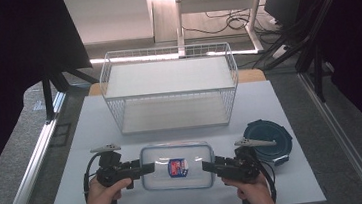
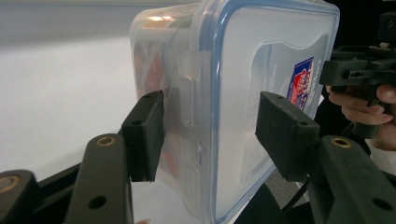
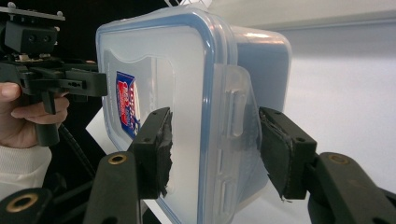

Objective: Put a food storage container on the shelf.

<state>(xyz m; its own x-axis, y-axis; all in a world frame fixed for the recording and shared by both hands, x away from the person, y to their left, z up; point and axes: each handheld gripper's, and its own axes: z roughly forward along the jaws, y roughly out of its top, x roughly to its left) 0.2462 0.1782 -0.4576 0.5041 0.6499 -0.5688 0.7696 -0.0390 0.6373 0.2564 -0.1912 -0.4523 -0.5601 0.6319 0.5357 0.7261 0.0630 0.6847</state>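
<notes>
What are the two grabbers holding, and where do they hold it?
Both hold the clear plastic box with the blue-rimmed lid. The left gripper clamps one short end, the right gripper the other, each with one jaw on the lid and one under the base.

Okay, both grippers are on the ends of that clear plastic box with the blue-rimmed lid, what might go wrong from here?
1. The clear plastic box with the blue-rimmed lid is held only at its two short ends, by the left gripper and the right gripper. If one hand rises faster, it may tilt or slip.
2. The pads sit over smooth lid and a side latch, so the hold may be weak.
3. The dark round lidded container lies beside the right gripper and might get bumped.
</notes>
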